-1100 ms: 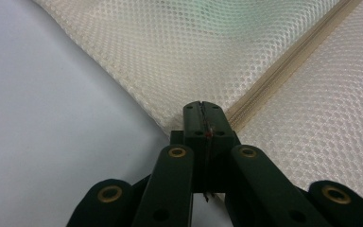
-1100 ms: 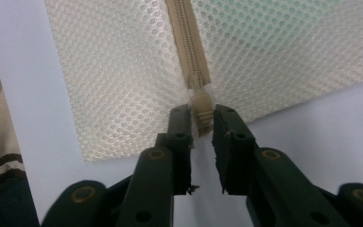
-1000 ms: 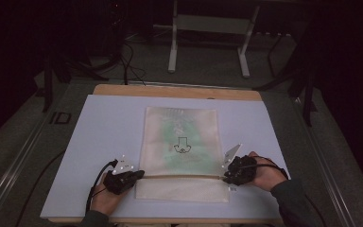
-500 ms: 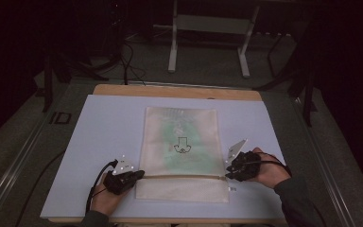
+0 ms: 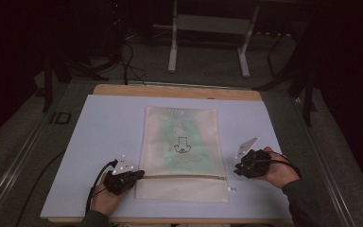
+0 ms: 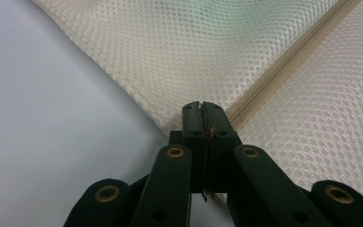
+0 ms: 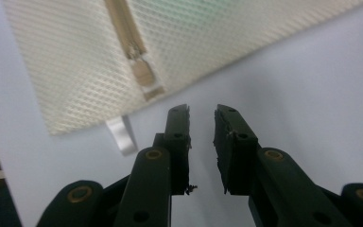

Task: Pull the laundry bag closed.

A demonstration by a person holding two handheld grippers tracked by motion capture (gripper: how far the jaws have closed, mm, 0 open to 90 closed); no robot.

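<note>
**2 claws at a mesh bag on a tabletop**

A cream mesh bag [image 5: 182,153] lies flat on a white sheet covering the tabletop [image 5: 99,127], a little nearer the front edge than the back. A green shape and a small dark drawing show through the mesh. A zipper [image 5: 184,177] runs across the bag close to its front end, parallel to the tabletop's front edge.

The left claw [image 5: 139,175] sits at the bag's left edge, near the tabletop's front-left corner. In the left gripper view its 2 black jaws are pressed together on the bag's edge, right where the zipper ends [image 6: 246,101]. They have just eased slightly, yet the pads still look closed on the fabric.

The right claw [image 5: 237,169] rests just off the bag's right edge, toward the tabletop's front-right corner. In the right gripper view its jaws are spread with a narrow gap and nothing between them, over bare white sheet; they have just been closing. The zipper pull [image 7: 142,73] lies just beyond the tips, and a small white tag [image 7: 121,135] sticks out from the bag's corner.
</note>
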